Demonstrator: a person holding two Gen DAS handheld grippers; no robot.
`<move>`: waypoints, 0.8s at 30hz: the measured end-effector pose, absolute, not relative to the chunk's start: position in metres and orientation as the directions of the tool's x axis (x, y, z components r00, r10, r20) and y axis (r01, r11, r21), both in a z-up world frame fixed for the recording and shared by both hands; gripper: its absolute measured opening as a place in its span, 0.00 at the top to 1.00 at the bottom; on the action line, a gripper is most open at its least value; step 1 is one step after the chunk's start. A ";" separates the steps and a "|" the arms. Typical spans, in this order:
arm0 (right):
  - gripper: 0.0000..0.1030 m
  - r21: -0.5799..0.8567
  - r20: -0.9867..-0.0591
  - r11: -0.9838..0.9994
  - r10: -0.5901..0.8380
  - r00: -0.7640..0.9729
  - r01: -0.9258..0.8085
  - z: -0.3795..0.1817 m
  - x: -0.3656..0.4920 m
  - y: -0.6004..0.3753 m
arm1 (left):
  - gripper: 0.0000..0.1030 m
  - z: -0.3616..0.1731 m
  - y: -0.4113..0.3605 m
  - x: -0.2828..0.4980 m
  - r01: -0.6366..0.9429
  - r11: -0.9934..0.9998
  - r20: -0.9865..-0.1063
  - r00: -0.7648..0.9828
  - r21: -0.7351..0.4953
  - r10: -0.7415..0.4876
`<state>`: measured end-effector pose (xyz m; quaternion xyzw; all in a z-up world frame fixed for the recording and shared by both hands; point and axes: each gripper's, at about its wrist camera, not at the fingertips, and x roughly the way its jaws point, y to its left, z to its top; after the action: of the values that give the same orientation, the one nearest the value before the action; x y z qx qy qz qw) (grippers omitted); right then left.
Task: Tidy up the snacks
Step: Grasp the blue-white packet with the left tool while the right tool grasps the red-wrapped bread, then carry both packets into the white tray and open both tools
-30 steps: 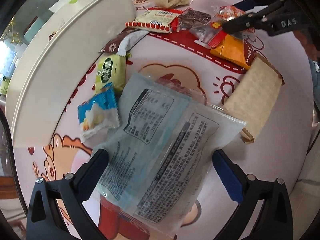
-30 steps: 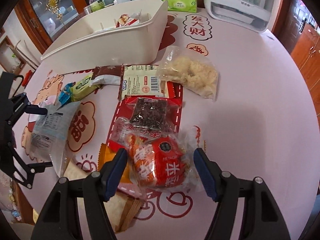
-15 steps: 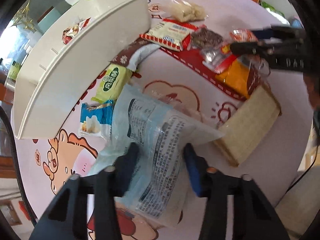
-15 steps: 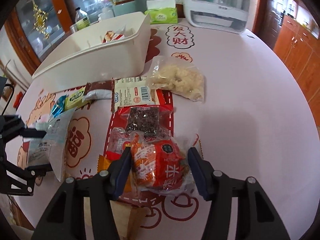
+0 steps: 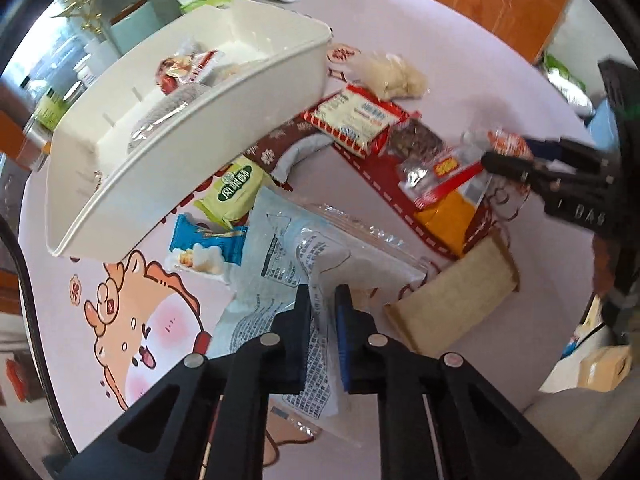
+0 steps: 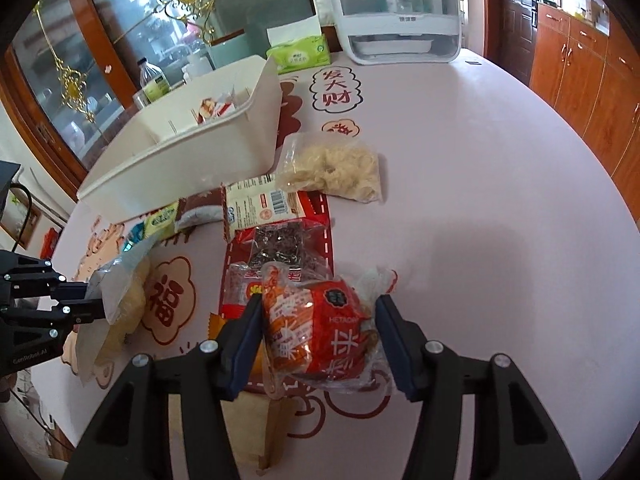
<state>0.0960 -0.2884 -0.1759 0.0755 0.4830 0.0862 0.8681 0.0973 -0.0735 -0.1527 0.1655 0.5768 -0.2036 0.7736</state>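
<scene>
Left hand-held gripper (image 5: pixel 323 300): jaws pinched narrow on the crumpled pale-blue clear plastic snack bag (image 5: pixel 304 248), lifted in front of the long white plastic bin (image 5: pixel 224 120)

Right hand-held gripper (image 6: pixel 318 312): jaws pressed against both sides of the red-and-orange round snack packet (image 6: pixel 320 332), in front of the bin; whether it is off the pink printed tabletop (image 6: pixel 480 200) is hard to tell

Between bin and grippers, on the tabletop: green wrapper (image 5: pixel 236 188), small blue wrapper (image 5: pixel 208 244), brown-and-white wrapper (image 5: pixel 288 148), red-edged cream packet (image 5: pixel 358 118), dark dried-fruit bag (image 6: pixel 286 246), clear bag of pale shreds (image 6: pixel 334 172), tan wafer block (image 5: pixel 456 296)

In the bin: a red-and-white packet (image 5: pixel 180 70)
</scene>
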 end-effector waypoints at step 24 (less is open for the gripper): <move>0.46 0.289 -0.719 0.922 0.387 0.577 -0.259 -0.102 0.118 -0.250 | 0.97 -0.010 -0.038 0.112 0.338 0.936 -0.812 0.517 -0.098 -0.271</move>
<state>0.1180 -0.2501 -0.1017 0.0760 0.4220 0.1827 0.8847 0.1117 -0.0380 -0.0100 0.0363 0.4594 -0.1750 0.8701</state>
